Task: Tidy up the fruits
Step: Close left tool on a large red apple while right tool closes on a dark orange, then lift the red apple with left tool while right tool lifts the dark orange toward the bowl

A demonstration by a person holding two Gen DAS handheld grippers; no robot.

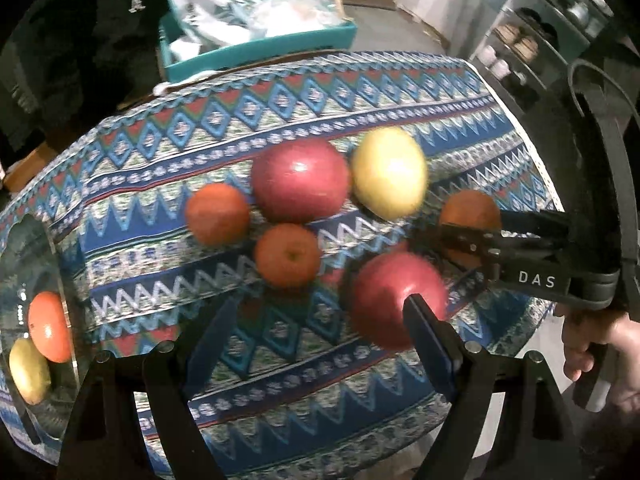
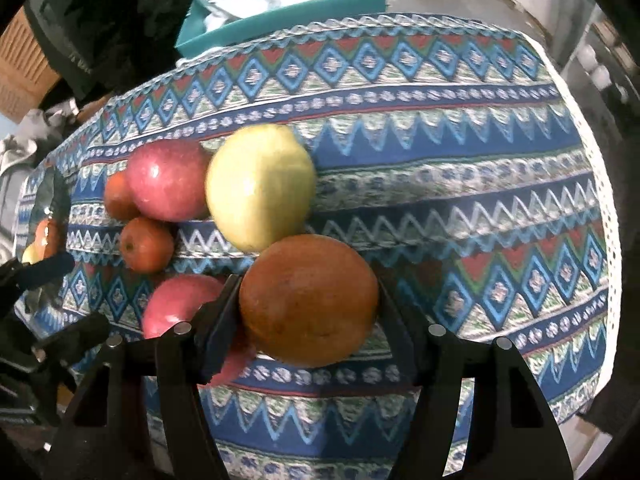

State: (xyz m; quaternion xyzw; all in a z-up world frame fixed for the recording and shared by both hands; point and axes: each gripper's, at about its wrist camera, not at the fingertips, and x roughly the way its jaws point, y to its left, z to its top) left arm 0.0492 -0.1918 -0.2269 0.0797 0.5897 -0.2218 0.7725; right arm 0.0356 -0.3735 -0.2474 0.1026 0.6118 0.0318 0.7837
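Right claw (image 2: 308, 312) clamps the orange (image 2: 309, 300); left claw (image 1: 316, 336) gapes empty; lifting risks nudging the touching yellow apple (image 2: 260, 186) rolling.

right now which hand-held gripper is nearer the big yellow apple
Right. The right hand-held gripper grips the round orange touching the big yellow apple; the left hand-held gripper sits further back.

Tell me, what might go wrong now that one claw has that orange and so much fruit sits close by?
Three risks, as guesses:
1. The right gripper is shut on the orange, which touches the yellow apple; lifting could nudge that apple and set it rolling.
2. One jaw sits against the near red apple, which might get dragged along.
3. The left gripper, open, is beside that same red apple, near the right gripper; the two tools could collide.
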